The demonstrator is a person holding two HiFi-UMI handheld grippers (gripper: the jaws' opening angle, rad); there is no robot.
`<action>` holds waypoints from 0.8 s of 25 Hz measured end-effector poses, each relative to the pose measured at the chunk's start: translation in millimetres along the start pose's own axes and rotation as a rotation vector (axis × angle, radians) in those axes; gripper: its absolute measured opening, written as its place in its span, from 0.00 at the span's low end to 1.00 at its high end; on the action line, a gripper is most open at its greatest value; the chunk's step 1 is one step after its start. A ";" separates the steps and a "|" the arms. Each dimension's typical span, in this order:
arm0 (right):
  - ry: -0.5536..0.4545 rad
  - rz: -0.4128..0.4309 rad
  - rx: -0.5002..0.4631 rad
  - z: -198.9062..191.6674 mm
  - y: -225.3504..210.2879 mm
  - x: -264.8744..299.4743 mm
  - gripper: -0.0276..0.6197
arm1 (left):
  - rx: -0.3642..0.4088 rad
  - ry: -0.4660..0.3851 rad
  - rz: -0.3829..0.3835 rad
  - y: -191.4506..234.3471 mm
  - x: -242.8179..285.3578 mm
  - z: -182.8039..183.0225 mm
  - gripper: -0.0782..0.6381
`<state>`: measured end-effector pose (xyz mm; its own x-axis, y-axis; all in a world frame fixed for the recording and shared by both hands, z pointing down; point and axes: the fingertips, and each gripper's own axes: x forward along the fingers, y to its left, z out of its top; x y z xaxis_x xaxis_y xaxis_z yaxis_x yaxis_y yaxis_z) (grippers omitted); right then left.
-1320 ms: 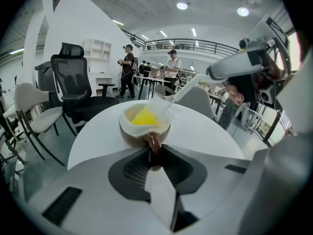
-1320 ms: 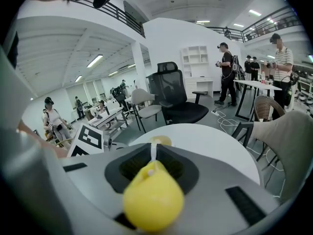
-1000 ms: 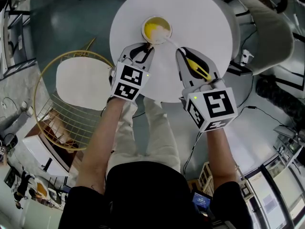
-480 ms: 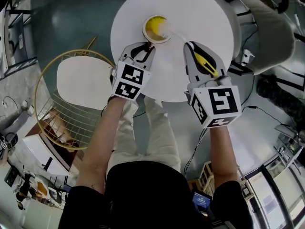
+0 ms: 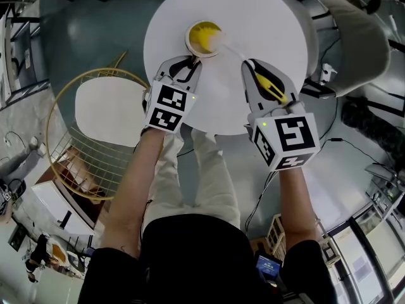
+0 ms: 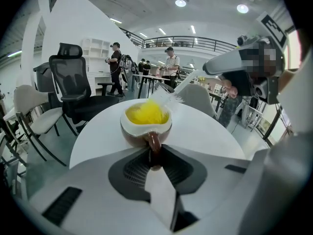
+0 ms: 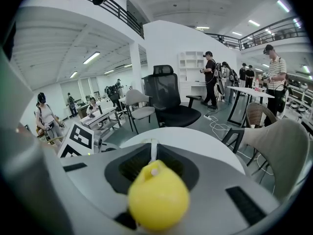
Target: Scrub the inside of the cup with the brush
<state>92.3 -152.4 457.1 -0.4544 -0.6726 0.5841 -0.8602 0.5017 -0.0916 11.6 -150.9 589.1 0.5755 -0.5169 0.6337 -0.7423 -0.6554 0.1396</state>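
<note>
The cup point(image 5: 203, 38) stands upright on the round white surface point(image 5: 272, 18), its inside showing yellow. Directly behind the cup, on the person's side, the left gripper point(image 5: 186, 66) has its jaws drawn in narrow on the cup's brown handle point(image 6: 154, 143). In the left gripper view the handle sits pinched between the two pads, with the cup's white rim just beyond them.

The brush point(image 5: 266, 86) slants in from the cup's right. Its white bristle head point(image 6: 164, 98) rests over the right side of the rim and dips into the yellow interior. A thin white stem runs back from the cup to a yellow grip. The right gripper point(image 5: 252, 72) is to the right of the cup and a little nearer the person, with its jaws pressed together on that yellow grip. In the right gripper view the rounded yellow end point(image 7: 157, 196) fills the space between the jaws, and the white stem point(image 7: 153, 154) leads away towards the cup.

Left of the cup, off the surface and lower down, stands a gold wire chair point(image 5: 69, 138) with a white seat pad.
</note>
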 end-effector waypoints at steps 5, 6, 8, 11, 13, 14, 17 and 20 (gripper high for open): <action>0.014 0.009 0.009 -5.2 2.2 -1.8 0.12 | -0.001 0.000 0.001 -0.4 0.3 0.0 0.22; 0.016 0.010 0.009 -5.8 3.5 -1.7 0.12 | -0.001 0.001 0.001 -0.1 0.2 -0.3 0.22; 0.018 0.013 0.009 -6.6 5.9 -1.2 0.12 | 0.000 0.001 0.002 0.8 -0.3 -0.7 0.22; 0.021 0.023 0.017 -7.3 7.9 -1.7 0.12 | 0.000 0.002 0.003 0.7 -0.3 0.3 0.22; 0.022 0.033 0.027 -8.4 10.5 -2.6 0.12 | -0.002 0.002 0.001 -0.5 0.0 0.7 0.22; 0.022 0.040 0.032 -9.1 12.9 -2.7 0.12 | -0.002 0.002 0.000 -1.0 -0.1 0.5 0.22; 0.022 0.052 0.032 -10.6 18.5 -1.8 0.12 | -0.006 -0.001 -0.002 -1.5 -0.2 -0.2 0.22; 0.021 0.051 0.030 -9.9 17.2 -0.7 0.12 | -0.007 -0.005 0.000 -1.0 0.1 0.1 0.22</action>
<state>80.1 -137.9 463.1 -0.4936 -0.6346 0.5947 -0.8425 0.5187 -0.1457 12.4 -150.3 588.9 0.5771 -0.5197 0.6300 -0.7447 -0.6515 0.1448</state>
